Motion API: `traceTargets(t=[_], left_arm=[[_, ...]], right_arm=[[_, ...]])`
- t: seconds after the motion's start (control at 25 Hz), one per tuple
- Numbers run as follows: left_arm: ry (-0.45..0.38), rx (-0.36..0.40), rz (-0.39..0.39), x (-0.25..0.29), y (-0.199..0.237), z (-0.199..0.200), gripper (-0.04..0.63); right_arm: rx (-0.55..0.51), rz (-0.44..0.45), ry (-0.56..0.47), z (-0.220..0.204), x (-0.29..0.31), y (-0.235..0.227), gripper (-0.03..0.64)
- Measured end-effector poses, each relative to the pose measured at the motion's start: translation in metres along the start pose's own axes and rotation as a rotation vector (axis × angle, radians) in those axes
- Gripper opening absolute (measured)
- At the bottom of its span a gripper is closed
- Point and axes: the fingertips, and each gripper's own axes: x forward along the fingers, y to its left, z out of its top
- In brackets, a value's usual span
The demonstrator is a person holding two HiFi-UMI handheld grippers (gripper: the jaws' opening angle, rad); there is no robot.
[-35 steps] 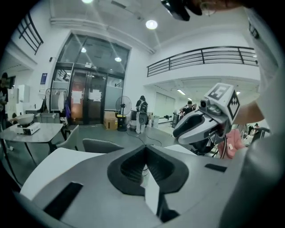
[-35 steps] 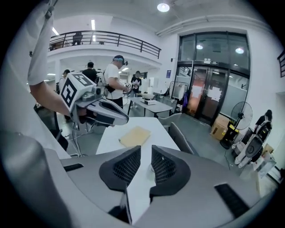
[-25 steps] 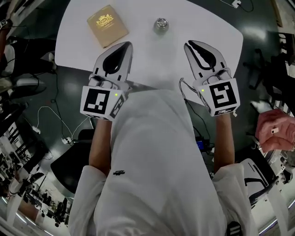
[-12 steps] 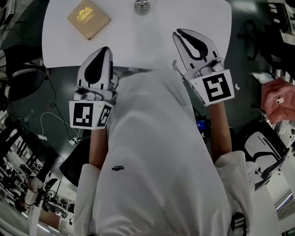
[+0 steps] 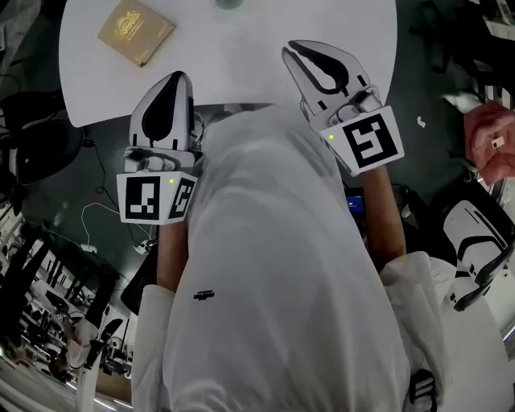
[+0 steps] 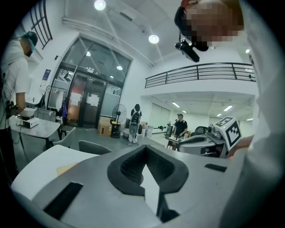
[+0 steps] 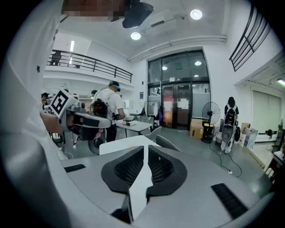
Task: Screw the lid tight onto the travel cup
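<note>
Two grippers reach over the near edge of the white table [image 5: 265, 72] in the head view, the left gripper [image 5: 180, 78] near the table's left side and the right gripper [image 5: 290, 50] a little farther in. Only this view shows the travel cup [image 5: 228, 3]. We see just a sliver of it at the far edge of the picture, well apart from both grippers, so we cannot tell whether its lid is on or what is in it.

Far left on the table lies a tan booklet [image 5: 135, 30] with a gold crest, its lettering too small to read. Each marker cube carries a black-and-white square pattern and no words.

Neither gripper view shows the cup. What we get there instead is the hall: glass doors, a balcony railing, a floor fan [image 7: 213, 111] and people standing at desks.

In the left gripper view we see that gripper's black pads clenched together with nothing between them. A tan corner of the booklet lies on the table to the left, and the right gripper's cube [image 6: 228, 129] is off to the right.

In the right gripper view its jaws are drawn in to a thin slit that shows only white tabletop, so they grasp nothing. The left gripper's cube [image 7: 61, 103] is at the left.
</note>
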Motion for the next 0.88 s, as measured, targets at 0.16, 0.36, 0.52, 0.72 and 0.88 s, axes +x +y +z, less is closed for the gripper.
traceTargets(t=[0.16, 0.36, 0.52, 0.72, 0.88], left_arm=[[-0.002, 0.004, -0.026, 0.000, -0.004, 0.001, 0.003], [0.010, -0.005, -0.055, -0.002, -0.007, -0.004, 0.002], [0.006, 0.000, -0.071, -0.001, -0.006, 0.000, 0.003], [0.007, 0.005, -0.086, -0.001, -0.008, 0.000, 0.003], [0.002, 0.005, -0.088, -0.001, -0.007, 0.000, 0.003]], right_arm=[[-0.007, 0.006, 0.007, -0.002, 0.000, 0.008, 0.023], [-0.008, 0.000, 0.023, -0.005, -0.001, 0.018, 0.023], [0.008, -0.010, 0.030, -0.005, 0.001, 0.020, 0.023], [-0.002, -0.016, 0.029, -0.002, 0.001, 0.021, 0.023], [-0.001, -0.032, 0.023, 0.000, 0.001, 0.017, 0.023]])
